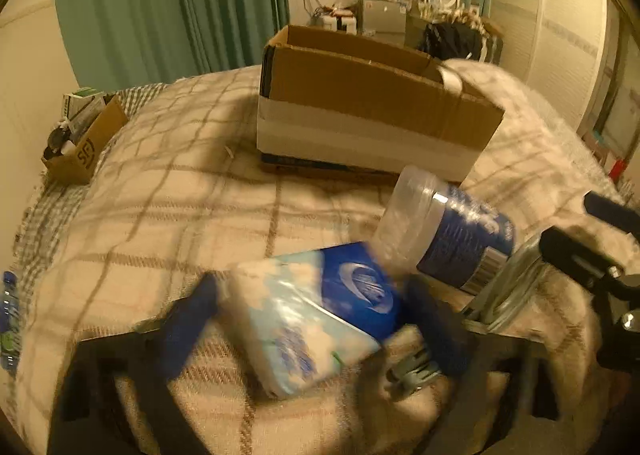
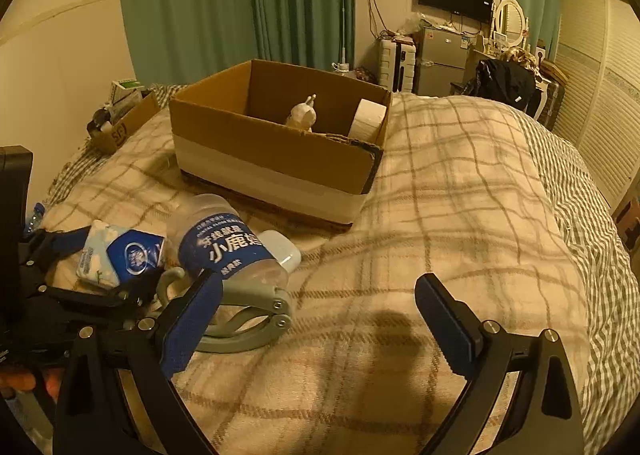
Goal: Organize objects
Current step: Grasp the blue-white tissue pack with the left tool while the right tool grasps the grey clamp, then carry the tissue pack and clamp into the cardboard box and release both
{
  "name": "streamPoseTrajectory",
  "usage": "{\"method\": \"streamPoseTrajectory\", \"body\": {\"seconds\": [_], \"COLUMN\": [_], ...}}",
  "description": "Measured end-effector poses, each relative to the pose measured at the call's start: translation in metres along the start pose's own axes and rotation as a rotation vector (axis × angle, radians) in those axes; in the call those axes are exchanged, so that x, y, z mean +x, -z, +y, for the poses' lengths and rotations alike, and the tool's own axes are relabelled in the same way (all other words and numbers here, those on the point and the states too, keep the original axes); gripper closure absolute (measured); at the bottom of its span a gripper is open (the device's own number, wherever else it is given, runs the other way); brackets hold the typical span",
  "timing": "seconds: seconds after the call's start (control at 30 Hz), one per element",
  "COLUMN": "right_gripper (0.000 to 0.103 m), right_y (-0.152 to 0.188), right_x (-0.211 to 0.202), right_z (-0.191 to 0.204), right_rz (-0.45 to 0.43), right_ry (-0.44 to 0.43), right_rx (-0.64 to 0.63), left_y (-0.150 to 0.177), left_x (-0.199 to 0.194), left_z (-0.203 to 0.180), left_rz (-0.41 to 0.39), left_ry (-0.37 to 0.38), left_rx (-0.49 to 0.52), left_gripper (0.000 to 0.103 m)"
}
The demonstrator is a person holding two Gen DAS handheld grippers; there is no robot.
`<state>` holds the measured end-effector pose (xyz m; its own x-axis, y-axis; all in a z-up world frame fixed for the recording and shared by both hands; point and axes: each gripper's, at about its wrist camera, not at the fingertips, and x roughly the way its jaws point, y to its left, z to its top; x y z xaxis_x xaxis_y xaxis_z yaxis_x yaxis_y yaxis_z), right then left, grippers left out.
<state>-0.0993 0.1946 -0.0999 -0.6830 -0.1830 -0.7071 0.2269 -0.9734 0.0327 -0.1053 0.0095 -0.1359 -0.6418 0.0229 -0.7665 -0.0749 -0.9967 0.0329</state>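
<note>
step: you're picking up the tissue pack (image 1: 316, 319), lower centre
left gripper (image 1: 312, 323): jaws pinching tissue pack
right gripper (image 2: 320, 319): jaws spread, empty
next: carry it to the cardboard box (image 2: 276, 159), upper centre

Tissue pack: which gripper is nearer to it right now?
Left. The left gripper has its fingers on either side of the tissue pack. The right gripper hangs open over bare blanket, off to the pack's right.

Left gripper (image 1: 312, 319) closed, right gripper (image 2: 316, 319) agape.
</note>
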Motion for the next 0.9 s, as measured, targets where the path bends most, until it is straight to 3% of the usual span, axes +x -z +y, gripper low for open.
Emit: {"method": "streamPoseTrajectory", "body": {"seconds": [0.17,0.27,0.43,0.73,0.9], "right_gripper": [0.006,0.006,0.005,0.005,0.02], "right_y": [-0.002,-0.001,0.002,0.004,0.002], "right_x": [-0.005,-0.004,0.013,0.039,0.034], "right_z": [0.009,0.02,0.039,0.048,0.052], "right_rz": [-0.005,0.016,0.098,0.172,0.16], "right_ry": [-0.053,-0.09,-0.07,-0.088,-0.088], "right_rx": [-0.006,-0.019,-0.045,-0.017,-0.03], "left_y": [-0.004,-0.008,-0.012,-0.008,-0.007], "left_x": [-0.017,-0.035,-0.051,-0.046,-0.046], "left_z": [0.013,0.02,0.034,0.041,0.042], "left_rz": [-0.027,-0.075,-0.111,-0.084,-0.074], "left_ry": [0.037,0.01,-0.03,-0.01,0.005], "left_rx": [-0.066,-0.074,-0.085,-0.104,-0.107], "left_gripper": [0.033,0.033,0.033,0.033,0.033]}}
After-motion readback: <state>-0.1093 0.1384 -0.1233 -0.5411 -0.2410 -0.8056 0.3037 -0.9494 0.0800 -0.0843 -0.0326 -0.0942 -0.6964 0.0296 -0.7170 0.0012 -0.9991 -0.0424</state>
